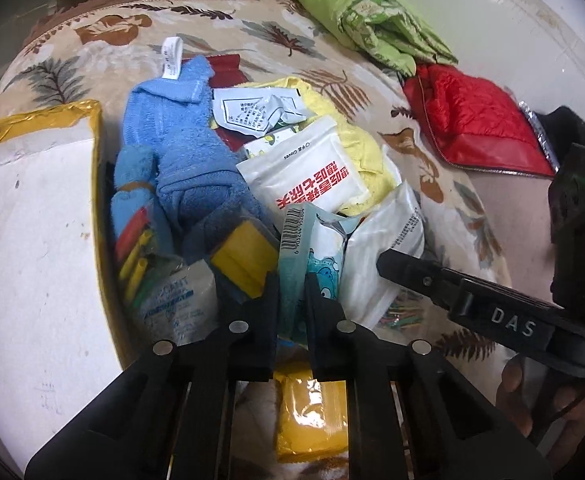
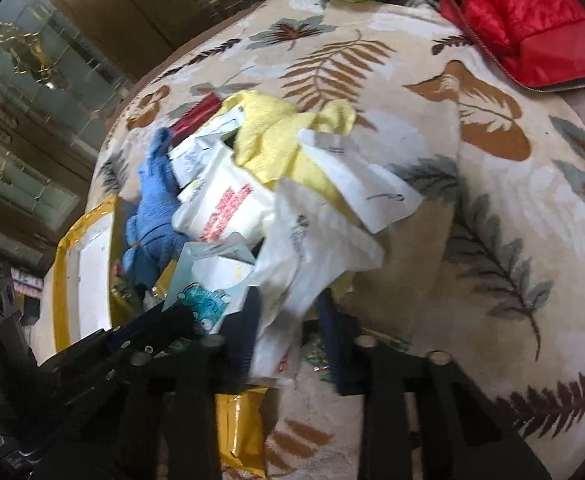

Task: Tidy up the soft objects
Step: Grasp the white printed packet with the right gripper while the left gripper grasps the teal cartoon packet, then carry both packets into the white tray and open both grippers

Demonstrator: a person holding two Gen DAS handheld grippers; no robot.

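A pile of soft goods lies on a leaf-patterned blanket point(image 2: 472, 216): a blue towel point(image 1: 184, 156), a yellow cloth point(image 1: 360, 148), white plastic packets point(image 1: 308, 168) and a teal cartoon packet point(image 1: 312, 256). My left gripper point(image 1: 290, 284) is shut on the teal cartoon packet's edge. My right gripper point(image 2: 288, 312) stands open around a white plastic bag point(image 2: 312, 248); in the left wrist view its fingers point(image 1: 420, 272) come in from the right. The blue towel point(image 2: 152, 208) and yellow cloth point(image 2: 276, 136) also show in the right wrist view.
A white box with yellow tape point(image 1: 32, 216) sits left of the pile. A green folded quilt point(image 1: 364, 16) and a red quilted pouch point(image 1: 476, 116) lie at the back right. A yellow packet point(image 1: 308, 416) lies under my left gripper. Coloured sticks point(image 1: 132, 256) lie by the box.
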